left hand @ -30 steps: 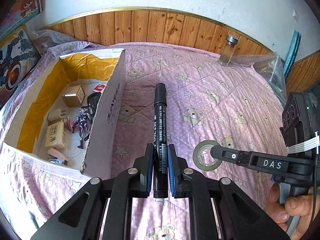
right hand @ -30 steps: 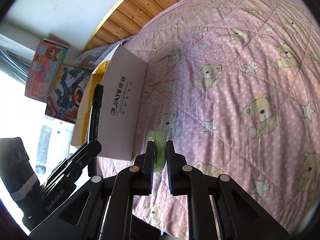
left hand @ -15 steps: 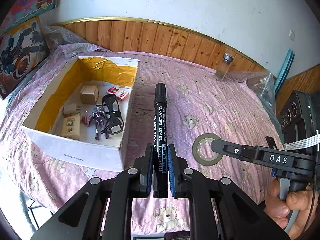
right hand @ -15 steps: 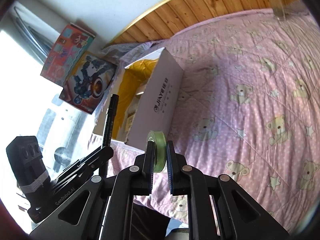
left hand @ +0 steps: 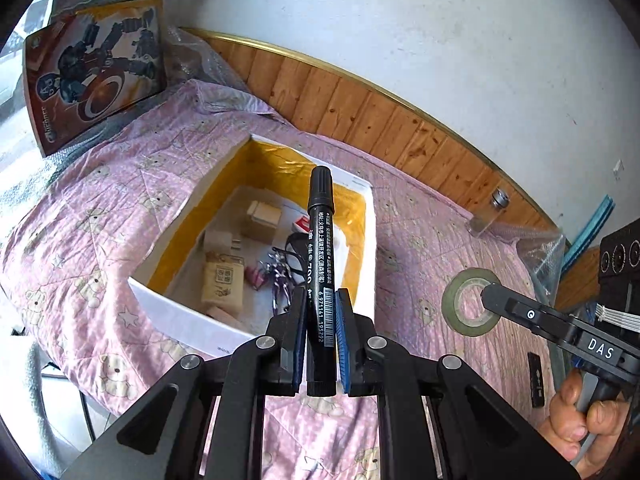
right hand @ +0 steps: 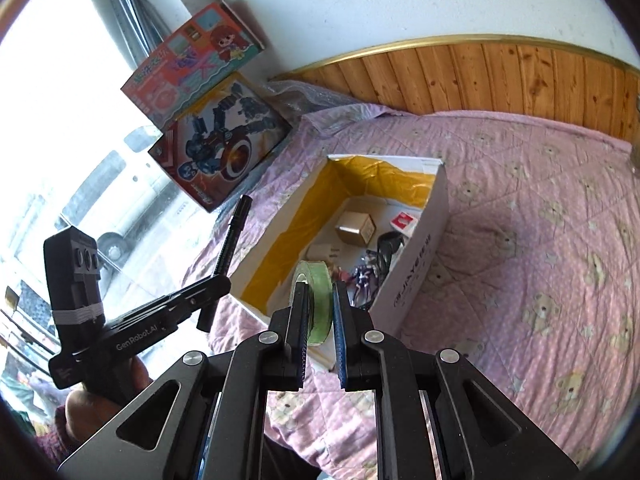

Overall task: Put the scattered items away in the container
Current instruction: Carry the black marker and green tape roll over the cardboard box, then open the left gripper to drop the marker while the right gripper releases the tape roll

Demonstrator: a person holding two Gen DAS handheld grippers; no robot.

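An open white cardboard box [left hand: 362, 216] with yellow tape lining sits on the pink bear quilt; it also shows in the right wrist view as the box [right hand: 434, 216]. Inside lie small cartons, glasses, a toy figure and a red-white packet. My left gripper [left hand: 320, 320] is shut on a black marker [left hand: 320, 240], which points up over the box's near right part. My right gripper [right hand: 320, 304] is shut on a green tape roll [right hand: 318, 300], held edge-on above the box's near corner. The tape roll [left hand: 472, 304] hangs right of the box in the left wrist view.
Two toy cartons [right hand: 216, 120] lean against the wall and window at the left. A glass jar [left hand: 490, 216] and clear plastic wrap [left hand: 544, 248] lie by the wooden headboard at the far right. A small black object [left hand: 536, 380] rests on the quilt. A hand [left hand: 580, 420] holds the right gripper.
Both grippers have risen and swung left toward the box. The box now lies under the marker and the tape roll, where before it was off to the left.
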